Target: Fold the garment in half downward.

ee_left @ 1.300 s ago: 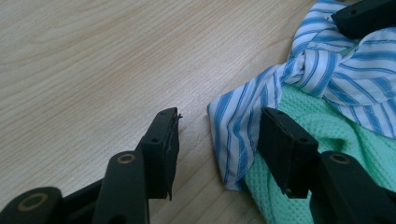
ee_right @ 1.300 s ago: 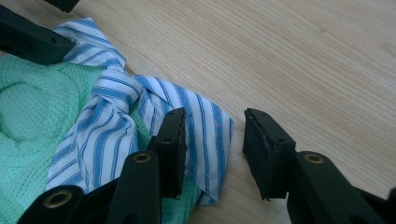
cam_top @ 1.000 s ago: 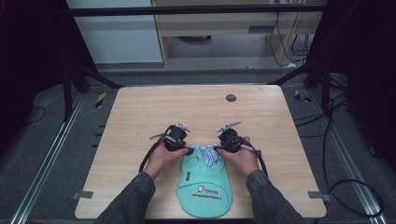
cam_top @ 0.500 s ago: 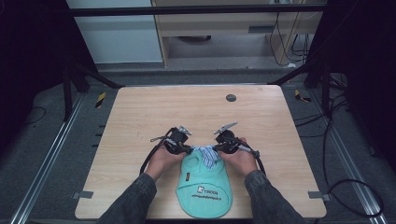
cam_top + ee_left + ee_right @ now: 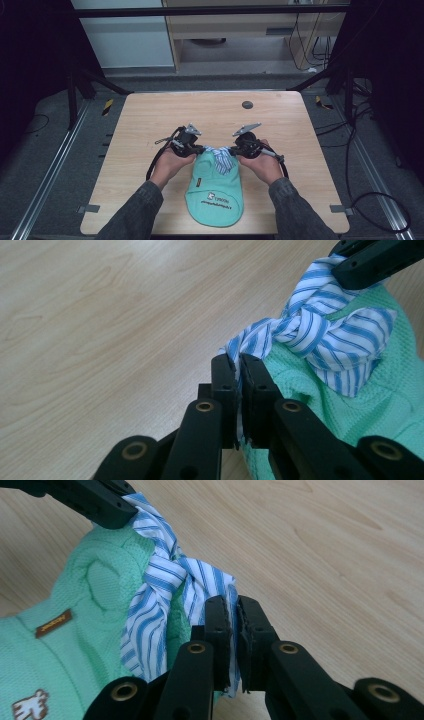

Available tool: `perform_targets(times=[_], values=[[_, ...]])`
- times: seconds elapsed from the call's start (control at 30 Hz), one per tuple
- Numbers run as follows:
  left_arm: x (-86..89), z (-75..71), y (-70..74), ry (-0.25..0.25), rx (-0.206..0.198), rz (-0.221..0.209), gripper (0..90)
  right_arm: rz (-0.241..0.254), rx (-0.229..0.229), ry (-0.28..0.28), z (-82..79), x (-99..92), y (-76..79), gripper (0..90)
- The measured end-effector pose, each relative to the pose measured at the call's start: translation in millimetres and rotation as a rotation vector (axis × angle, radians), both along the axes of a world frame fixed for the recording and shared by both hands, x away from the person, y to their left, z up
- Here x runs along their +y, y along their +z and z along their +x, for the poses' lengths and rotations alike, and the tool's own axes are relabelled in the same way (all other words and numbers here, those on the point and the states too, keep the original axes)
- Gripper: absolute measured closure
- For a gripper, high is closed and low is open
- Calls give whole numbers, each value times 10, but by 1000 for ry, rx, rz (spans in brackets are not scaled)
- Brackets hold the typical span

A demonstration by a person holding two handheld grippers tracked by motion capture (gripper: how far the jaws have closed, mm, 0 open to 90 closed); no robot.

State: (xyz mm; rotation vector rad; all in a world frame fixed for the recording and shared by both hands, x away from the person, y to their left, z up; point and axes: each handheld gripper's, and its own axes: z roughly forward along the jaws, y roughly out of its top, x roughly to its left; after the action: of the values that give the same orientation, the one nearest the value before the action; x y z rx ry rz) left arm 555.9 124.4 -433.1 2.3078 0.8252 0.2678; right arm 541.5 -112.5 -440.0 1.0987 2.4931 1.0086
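A mint-green knit garment with a blue-and-white striped collar lies near the table's front edge, its top end lifted. My left gripper is shut on the collar's left end. The right gripper is shut on the collar's right end. Both pairs of jaws have just been closing, with striped cloth pinched between them. The green knit hangs below the collar and carries a small brown label. Each gripper view also catches the other gripper's black jaw at its top edge.
The wooden table stretches away bare behind the hands. A small dark round disc sits at the far middle. Black cables trail from both grippers toward the front. Metal frame rails run along both sides of the table.
Both hands have risen a little, and the garment's top end has come up off the table with them. The jaws of both grippers have closed onto the striped collar.
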Motion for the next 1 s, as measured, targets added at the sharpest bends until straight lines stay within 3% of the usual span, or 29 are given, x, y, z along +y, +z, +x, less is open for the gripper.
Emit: perform_targets(times=[0.4, 1.0], values=[[17, -1, 169, -33, -29, -15, 857, -1, -65, 41, -5, -58, 177, 847], [-8, 13, 392, -59, -90, 23, 860, -47, -132, 78, 25, -38, 417, 849]])
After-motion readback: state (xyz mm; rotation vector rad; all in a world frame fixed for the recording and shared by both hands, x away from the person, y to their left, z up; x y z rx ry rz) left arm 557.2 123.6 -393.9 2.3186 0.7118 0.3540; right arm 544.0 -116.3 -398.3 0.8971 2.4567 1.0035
